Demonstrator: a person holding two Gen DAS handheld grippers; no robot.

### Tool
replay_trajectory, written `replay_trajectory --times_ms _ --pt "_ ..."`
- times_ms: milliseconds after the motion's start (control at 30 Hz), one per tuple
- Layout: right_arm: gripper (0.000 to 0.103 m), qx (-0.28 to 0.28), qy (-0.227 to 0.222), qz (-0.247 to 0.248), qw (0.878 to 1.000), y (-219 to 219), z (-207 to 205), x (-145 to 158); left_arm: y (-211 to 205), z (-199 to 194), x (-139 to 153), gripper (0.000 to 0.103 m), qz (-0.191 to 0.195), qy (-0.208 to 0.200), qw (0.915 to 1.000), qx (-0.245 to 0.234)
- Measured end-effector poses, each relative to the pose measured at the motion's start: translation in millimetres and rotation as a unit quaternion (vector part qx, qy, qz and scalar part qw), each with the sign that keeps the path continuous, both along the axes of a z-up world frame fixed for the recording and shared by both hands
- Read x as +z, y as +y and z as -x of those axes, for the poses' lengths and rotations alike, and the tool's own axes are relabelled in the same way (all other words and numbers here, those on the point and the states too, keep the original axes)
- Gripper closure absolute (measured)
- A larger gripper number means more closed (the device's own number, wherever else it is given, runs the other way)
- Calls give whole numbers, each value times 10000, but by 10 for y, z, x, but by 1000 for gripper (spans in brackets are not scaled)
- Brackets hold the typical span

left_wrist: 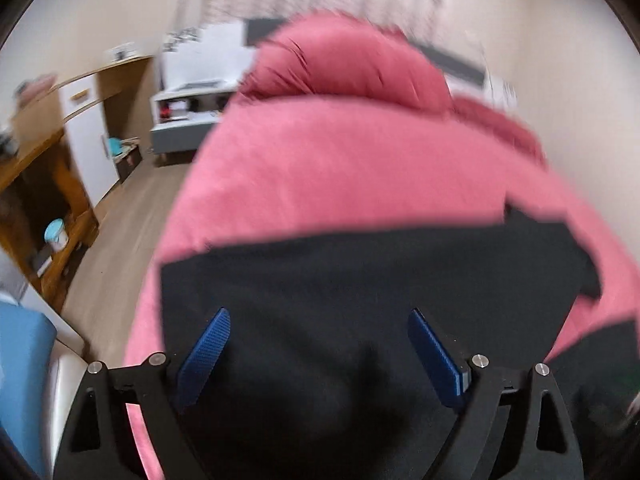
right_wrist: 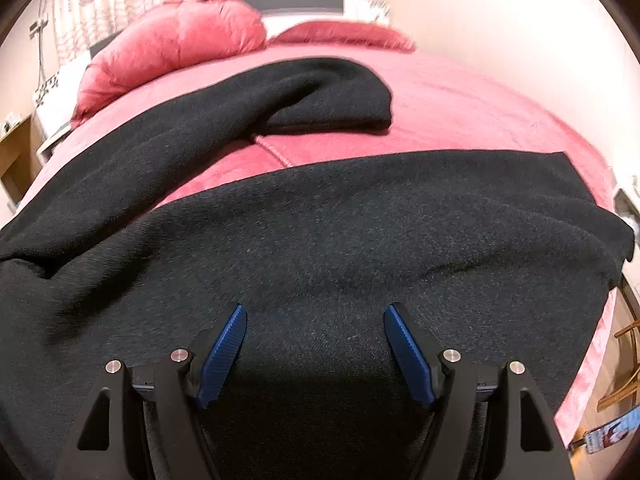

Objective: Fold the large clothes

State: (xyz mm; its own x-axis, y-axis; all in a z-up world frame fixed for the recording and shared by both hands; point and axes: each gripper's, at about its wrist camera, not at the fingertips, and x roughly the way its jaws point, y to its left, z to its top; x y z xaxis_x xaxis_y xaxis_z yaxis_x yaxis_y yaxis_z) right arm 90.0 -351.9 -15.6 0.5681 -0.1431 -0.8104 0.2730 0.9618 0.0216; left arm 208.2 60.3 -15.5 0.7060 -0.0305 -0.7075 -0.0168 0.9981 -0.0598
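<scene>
Here, nearest the lens, the left gripper (left_wrist: 318, 316) is standing with its blue pads (left_wrist: 206, 354) spread wide and nothing pinched between them; the black garment (left_wrist: 360, 300) is lying flat below the gap, released. That view is smeared with blur. The right gripper (right_wrist: 316, 312) is likewise hanging with its jaws parted above the same dark knit (right_wrist: 320, 240), its pads (right_wrist: 224, 356) pressing on nothing, though the cloth is running right under them.

Beyond the fingers, the garment is spreading broadly over the pink bedspread (right_wrist: 460, 96), its near part covering the foot of the bed from edge to edge. A long sleeve or fold (right_wrist: 328, 88) is trailing from the left side up toward the middle of the bed, ending in a rounded bunch, with a strip of pink cover showing between it and the main body.

Farther back, two pink pillows (right_wrist: 176, 36) are sitting at the head of the bed against a dark headboard (right_wrist: 296, 0). In the left view, wooden furniture (left_wrist: 44, 184) and a wooden floor (left_wrist: 132, 216) are showing beside the bed.
</scene>
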Motion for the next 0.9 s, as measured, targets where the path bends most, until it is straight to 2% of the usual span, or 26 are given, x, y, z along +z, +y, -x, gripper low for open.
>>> replay_trajectory --times_ms 67,133,200,300,400,500,567,633,667,733,767,833,900 --pt "30 206 17 -281 9994 -101 -48 129 -96 -77 -281 16 -198 303 9993 -18" --pt "30 256 -152 -455 9985 -279 -123 295 -118 -87 -493 15 -261 528 9983 22" --pt "30 113 -256 -546 9981 -530 -275 439 -54 -45 -575 15 25 335 9994 29" --pt "30 -135 -380 -1107 9930 -925 -578 550 -71 -12 -595 12 29 191 9998 20" --pt "30 -364 -468 -1663 9843 -1221 -919 548 -44 27 -631 9 72 195 9998 9" --pt "30 -685 -169 -1926 9787 -1415 -1272 385 5 20 -620 6 186 193 9996 -23" --pt "31 -997 68 -2187 9707 -1539 -1441 230 -14 37 -618 5 198 179 9996 -36" --pt "55 -1178 -156 -2465 9618 -1601 -1544 190 -18 30 -631 3 214 174 9996 -58" --pt "74 -1164 -186 -2503 9610 -1592 -1599 220 -8 15 -657 1 230 180 9995 -70" --pt "92 -1051 -201 -2178 9701 -1431 -1750 393 12 0 -671 0 293 195 9993 -102" --pt "94 -761 -361 -2097 9741 -1308 -1835 516 20 -3 -672 0 305 189 9993 -103" --pt "94 -35 -620 -1609 9850 -849 -1978 819 16 -2 -667 0 301 182 9993 -102" --pt "94 970 -803 -954 9874 -187 -2083 1067 24 -10 -669 0 310 180 9993 -101"
